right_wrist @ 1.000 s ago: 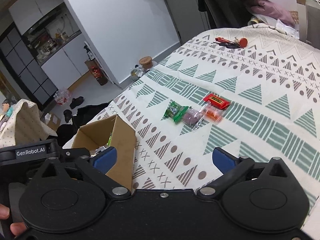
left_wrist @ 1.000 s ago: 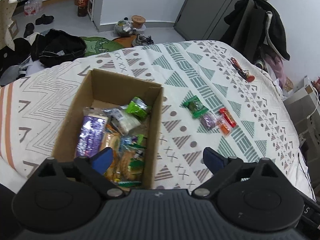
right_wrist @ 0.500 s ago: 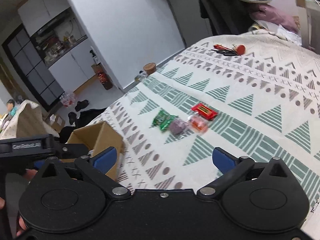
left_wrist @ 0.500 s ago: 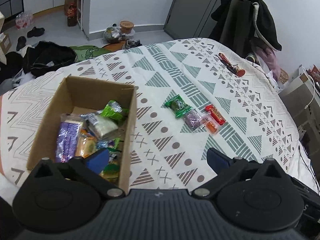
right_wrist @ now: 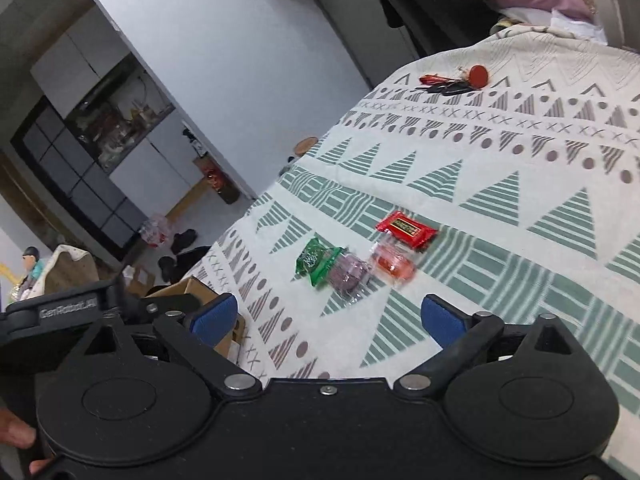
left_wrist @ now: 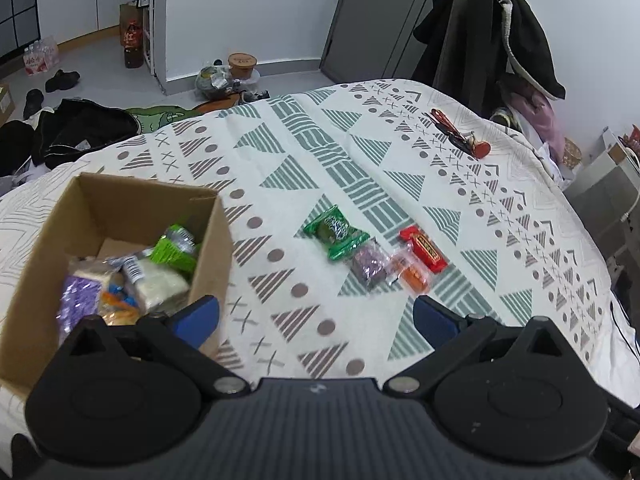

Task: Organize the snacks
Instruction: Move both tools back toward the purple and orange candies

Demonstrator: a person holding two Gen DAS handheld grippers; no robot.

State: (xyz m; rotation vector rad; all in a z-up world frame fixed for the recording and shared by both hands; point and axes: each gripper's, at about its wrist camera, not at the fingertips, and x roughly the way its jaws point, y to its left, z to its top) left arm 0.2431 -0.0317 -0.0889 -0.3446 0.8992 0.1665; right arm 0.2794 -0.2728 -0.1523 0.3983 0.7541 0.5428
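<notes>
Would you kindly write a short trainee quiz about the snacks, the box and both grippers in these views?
1. True or false: the left gripper is shut on a snack.
2. How many wrapped snacks lie loose on the bedspread?
3. Which loose snack lies nearest the cardboard box: A red, B green, C orange?

Key: 1 false, both it and the right gripper are open and empty. 2 four, the purple included. 3 B.

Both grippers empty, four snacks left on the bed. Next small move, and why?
Probably lower the right gripper onto the purple snack: it is open and that packet lies straight ahead, nearest it. The cardboard box already holds the others.
</notes>
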